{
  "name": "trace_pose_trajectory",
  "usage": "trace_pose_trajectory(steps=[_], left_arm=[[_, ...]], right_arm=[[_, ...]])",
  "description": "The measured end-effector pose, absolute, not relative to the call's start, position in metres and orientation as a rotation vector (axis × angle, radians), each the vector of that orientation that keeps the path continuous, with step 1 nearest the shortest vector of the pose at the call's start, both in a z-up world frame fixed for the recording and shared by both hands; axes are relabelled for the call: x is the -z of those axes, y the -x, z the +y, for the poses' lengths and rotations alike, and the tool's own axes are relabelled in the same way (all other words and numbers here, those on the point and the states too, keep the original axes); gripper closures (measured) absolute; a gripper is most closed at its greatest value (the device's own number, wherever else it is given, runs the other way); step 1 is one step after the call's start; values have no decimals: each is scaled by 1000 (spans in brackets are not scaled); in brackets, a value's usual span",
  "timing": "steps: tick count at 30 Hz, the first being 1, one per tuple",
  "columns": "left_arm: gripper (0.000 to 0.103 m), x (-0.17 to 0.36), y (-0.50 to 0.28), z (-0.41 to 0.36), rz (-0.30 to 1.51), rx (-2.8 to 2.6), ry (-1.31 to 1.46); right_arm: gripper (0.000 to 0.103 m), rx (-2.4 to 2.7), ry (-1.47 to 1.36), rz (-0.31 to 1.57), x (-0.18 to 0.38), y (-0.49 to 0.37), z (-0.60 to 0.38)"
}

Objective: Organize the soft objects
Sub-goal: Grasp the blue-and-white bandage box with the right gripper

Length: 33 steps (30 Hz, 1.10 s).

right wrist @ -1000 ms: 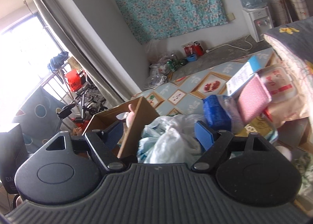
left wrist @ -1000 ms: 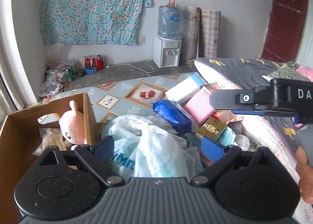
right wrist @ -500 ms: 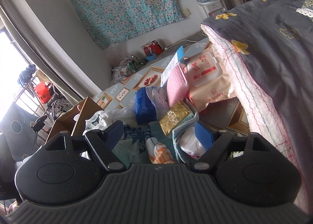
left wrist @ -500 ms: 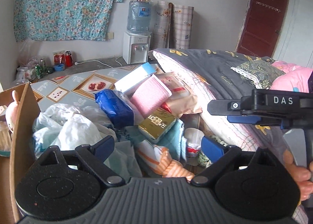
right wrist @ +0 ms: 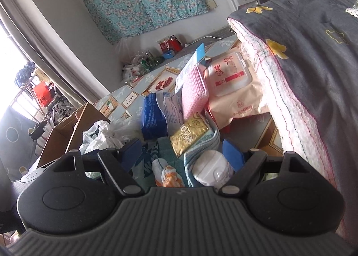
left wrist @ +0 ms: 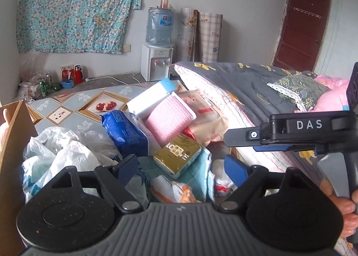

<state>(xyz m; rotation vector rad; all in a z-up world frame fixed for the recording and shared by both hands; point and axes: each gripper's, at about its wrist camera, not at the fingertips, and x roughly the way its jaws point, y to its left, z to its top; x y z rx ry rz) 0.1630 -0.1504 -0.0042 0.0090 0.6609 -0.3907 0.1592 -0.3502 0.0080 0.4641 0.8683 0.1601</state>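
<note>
You hold both grippers, left [left wrist: 181,165] and right [right wrist: 182,149], wide and empty above the pile beside the bed edge [right wrist: 290,108], probably to choose the sock [right wrist: 166,172].

Left gripper [left wrist: 181,167] poised with jaws apart above a heap of soft goods on the floor.

Below and between its blue-padded fingers [left wrist: 236,167] lie a teal knitted cloth [left wrist: 199,172], a white-and-orange rolled sock [left wrist: 172,191] and a shiny gold foil packet [left wrist: 177,154]. Behind these, a blue plastic tissue pack [left wrist: 127,131] leans against a pink folded towel [left wrist: 167,120], with a beige wet-wipes pack [left wrist: 203,112] just beside it. Crumpled white plastic bags [left wrist: 60,150] sit to the left, next to a brown cardboard box wall [left wrist: 13,144]. The right gripper [left wrist: 288,134], labelled DAS, reaches in from the right, over the grey quilted bedspread [left wrist: 241,90]; whether it is closed cannot be told.
</note>
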Motion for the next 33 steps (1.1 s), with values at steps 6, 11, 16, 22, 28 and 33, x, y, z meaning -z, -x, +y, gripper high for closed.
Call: trace_pose_trajectory(steps=[6,11,16,22,28,33], left_arm=[[22,-14,-200,-139,635,343,-49],[22,-18,-242,-145,622,317,-141],[33,-6,-273,-149,682,302,-92],[35,6,-276,-130,718,298,-25],[35,5,-277,-113,717,271,-11],[37,3,-282,-102,748,247,57]], right_arm=[[23,-190,-426,835,-25,-210,-346],[23,-171,-396,824,-35,-284,-345],[23,-123,-339,847,-19,-372,-341],[35,-72,-327,956,37,-443,-341],[92,-77,-380,1008,63,-453,-341],[101,-122,-387,932,38,-440,-337]])
